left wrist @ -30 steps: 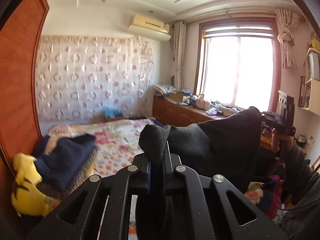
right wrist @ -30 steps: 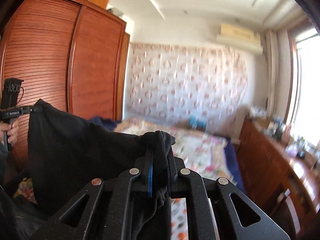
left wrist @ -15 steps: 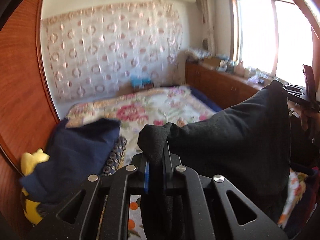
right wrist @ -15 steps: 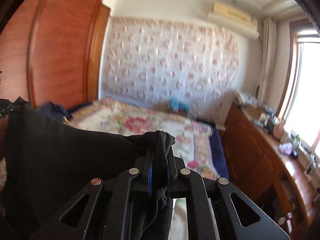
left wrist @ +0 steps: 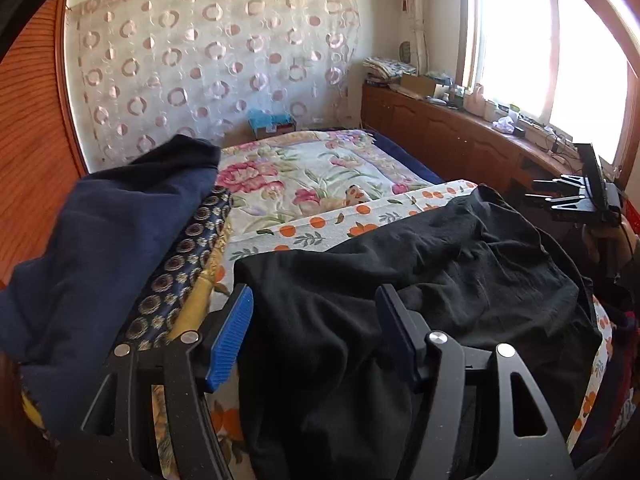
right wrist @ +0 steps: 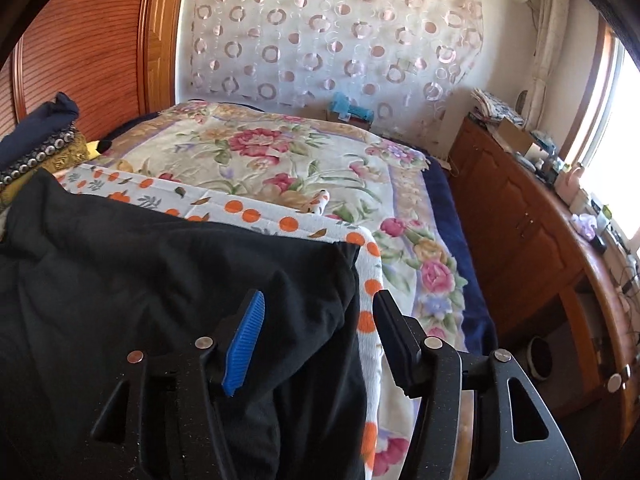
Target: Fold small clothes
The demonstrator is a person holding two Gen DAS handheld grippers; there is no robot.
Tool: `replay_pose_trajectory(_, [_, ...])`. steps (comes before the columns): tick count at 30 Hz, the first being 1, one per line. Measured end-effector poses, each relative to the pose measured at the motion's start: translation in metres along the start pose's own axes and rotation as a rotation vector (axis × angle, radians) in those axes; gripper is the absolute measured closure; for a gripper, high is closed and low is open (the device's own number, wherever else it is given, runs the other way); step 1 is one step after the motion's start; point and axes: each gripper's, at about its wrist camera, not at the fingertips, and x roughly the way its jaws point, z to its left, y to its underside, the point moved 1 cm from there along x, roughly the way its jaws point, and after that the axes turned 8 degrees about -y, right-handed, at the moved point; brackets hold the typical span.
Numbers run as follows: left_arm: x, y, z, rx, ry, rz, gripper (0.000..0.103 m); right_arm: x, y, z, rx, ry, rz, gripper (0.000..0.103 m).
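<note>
Black garment (left wrist: 420, 280) lies crosswise on orange-dotted cloth (left wrist: 320, 224).

Black left gripper (left wrist: 316, 332) with blue ribbed pad, silver screws, seemingly matte.

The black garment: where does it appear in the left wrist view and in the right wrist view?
Left wrist view: the black garment fills the lower centre and right, lying on the orange-dotted cloth.
Right wrist view: the black garment fills the lower left, on the same cloth.
Shared landmark: the circle-patterned curtain behind the bed.
</note>
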Motion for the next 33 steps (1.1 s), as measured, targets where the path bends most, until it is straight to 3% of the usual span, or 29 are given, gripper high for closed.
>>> replay_pose_trajectory(10, [-0.047, 0.072, -0.011, -0.060, 0.028, 0.037, 0.038, -0.053, 0.103, -0.066, 0.105, -0.134, 0.020, 0.044])
replay_pose_trajectory(18, [-0.039, 0.115, -0.029, -0.067, 0.061, 0.133, 0.038, -0.075, 0.165, -0.089, 0.197, -0.159, 0.106, 0.045])
replay_pose_trajectory(20, [-0.033, 0.119, -0.031, -0.073, 0.051, 0.153, 0.038, -0.075, 0.168, -0.094, 0.225, -0.177, 0.116, 0.055])
replay_pose_trajectory(24, [-0.026, 0.127, -0.031, -0.090, 0.054, 0.179, 0.038, -0.084, 0.165, -0.099, 0.250, -0.226, 0.090, 0.096])
replay_pose_trajectory(26, [-0.024, 0.128, -0.032, -0.082, 0.043, 0.183, 0.038, -0.094, 0.168, -0.099, 0.252, -0.243, 0.069, 0.097])
replay_pose_trajectory(30, [-0.024, 0.129, -0.036, -0.068, 0.032, 0.178, 0.038, -0.135, 0.185, -0.096, 0.240, -0.191, 0.030, 0.098])
replay_pose_trajectory(33, [-0.023, 0.130, -0.041, -0.036, 0.031, 0.173, 0.030, -0.163, 0.199, -0.095, 0.241, -0.172, 0.021, 0.098])
